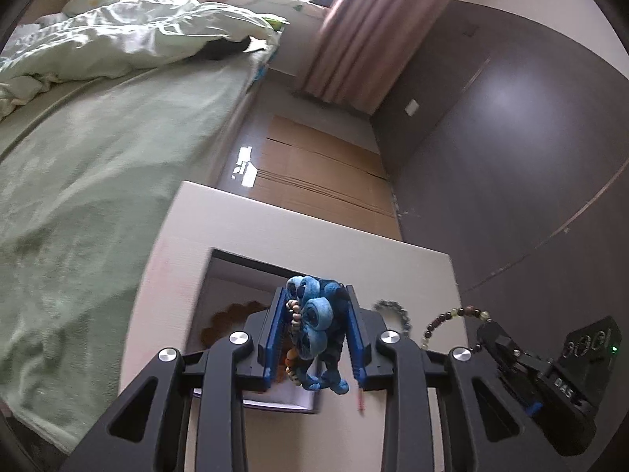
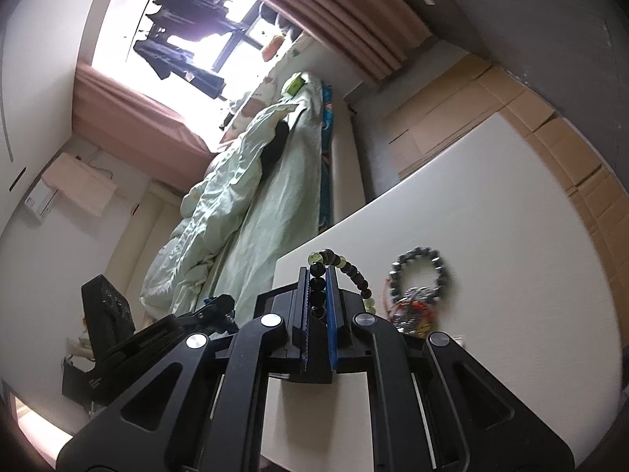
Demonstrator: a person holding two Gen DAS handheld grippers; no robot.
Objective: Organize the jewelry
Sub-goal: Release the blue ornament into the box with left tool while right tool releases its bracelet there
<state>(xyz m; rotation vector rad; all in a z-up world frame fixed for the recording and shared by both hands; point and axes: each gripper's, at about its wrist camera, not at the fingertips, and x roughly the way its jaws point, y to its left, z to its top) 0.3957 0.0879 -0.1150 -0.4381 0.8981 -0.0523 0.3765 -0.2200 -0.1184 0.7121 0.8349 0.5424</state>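
While the left tongs (image 1: 316, 328) pinch a blue scrunchie (image 1: 318, 314) over the open box (image 1: 220, 275), right tongs (image 2: 317, 299) clamp a bead bracelet (image 2: 346, 269); only their view shows the dark bracelet (image 2: 420, 271) lying on the counter (image 2: 511, 255).

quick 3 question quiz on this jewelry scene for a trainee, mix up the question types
1. True or false: the left gripper is clamped on a blue fabric piece with small beads hanging beside it.
2. What does the right gripper hold? A) a silver chain B) a dark beaded bracelet with pale green beads C) nothing
3. Fill in: the grey beaded bracelet lies on the white ____.

Key
1. True.
2. B; a few of its beads sit between the shut jaws and the rest loop out to the side.
3. Table; it lies next to a red and silver tangle of jewelry, untouched by either gripper.
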